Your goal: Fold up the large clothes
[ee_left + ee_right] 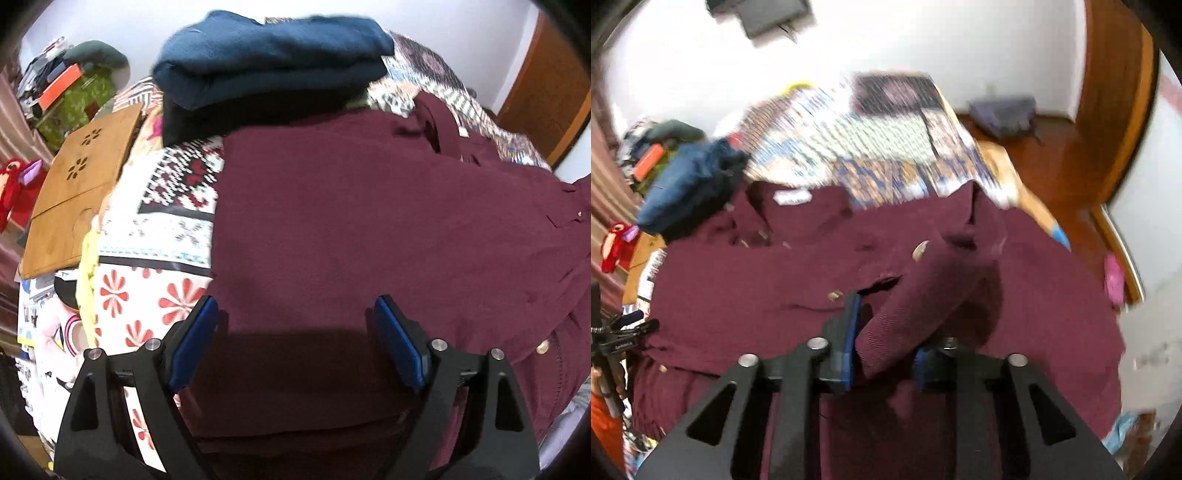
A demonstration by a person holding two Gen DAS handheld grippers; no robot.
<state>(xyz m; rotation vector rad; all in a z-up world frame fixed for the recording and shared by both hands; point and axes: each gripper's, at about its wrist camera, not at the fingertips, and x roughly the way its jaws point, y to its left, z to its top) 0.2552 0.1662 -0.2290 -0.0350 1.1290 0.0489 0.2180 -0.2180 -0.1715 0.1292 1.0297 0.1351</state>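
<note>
A large maroon buttoned coat (351,229) lies spread on the patterned bed cover (162,236). My left gripper (295,325) is open, its blue pads wide apart just above the coat's flat left part, holding nothing. In the right wrist view the same coat (738,288) fills the middle. My right gripper (886,332) is shut on a bunched maroon fold, likely a sleeve (923,295), which covers the right finger. Brass buttons (919,249) show near the fold.
A folded blue garment (269,59) sits on a dark one at the bed's far side. A wooden lap board (77,192) lies left, by a red plush toy (18,184). A wooden door (1115,110) and floor are at right.
</note>
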